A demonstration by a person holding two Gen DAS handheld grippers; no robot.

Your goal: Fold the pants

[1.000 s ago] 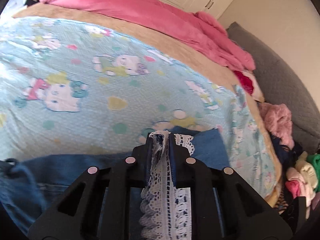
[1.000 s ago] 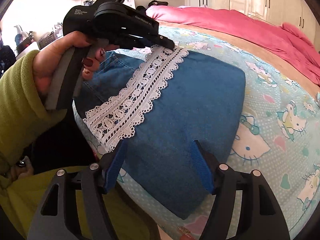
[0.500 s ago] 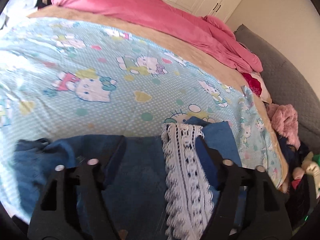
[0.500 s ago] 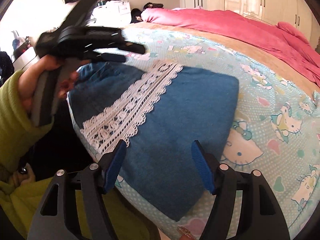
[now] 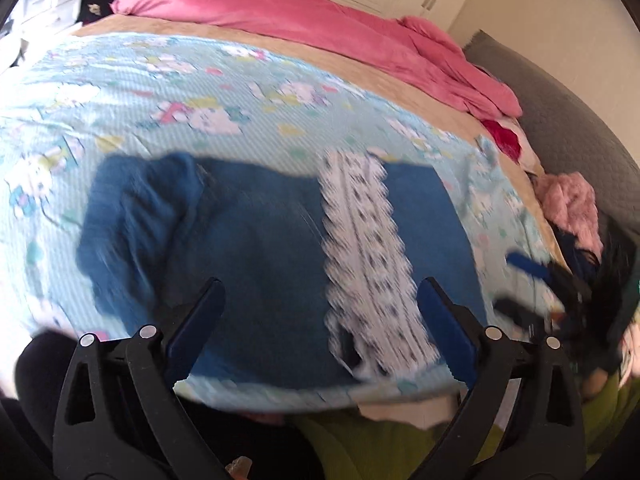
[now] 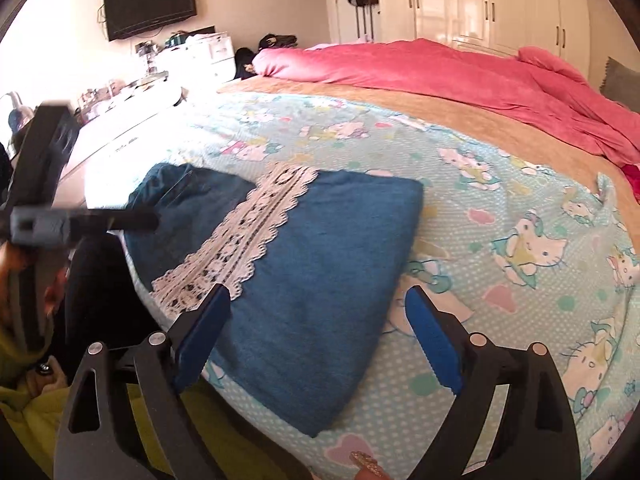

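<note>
Folded blue denim pants [image 6: 320, 280] with a white lace band [image 6: 240, 240] lie flat near the bed's front edge on the cartoon-cat sheet [image 6: 520, 216]. In the left wrist view the pants [image 5: 256, 248] and lace [image 5: 364, 248] are motion-blurred. My left gripper [image 5: 322, 282] hovers back from them, jaws opening wide, nothing pinched between them. The jaws of my right gripper [image 6: 318, 290] are opening too, above the pants' near corner, with no cloth between the pads. The left gripper [image 6: 132, 221] shows blurred at the left of the right wrist view.
A pink duvet [image 6: 440, 72] and a tan blanket [image 6: 400, 108] cover the bed's far side. Loose clothes [image 5: 572, 204] are heaped by a grey padded panel [image 5: 560, 120] on the right. A dresser [image 6: 200, 52] stands beyond. A green sleeve [image 6: 24, 408] is below.
The left gripper let go of the lace hem, opened wide and drew back toward the bed's edge. The right gripper opened wider and lifted slightly. The pants stayed flat.
</note>
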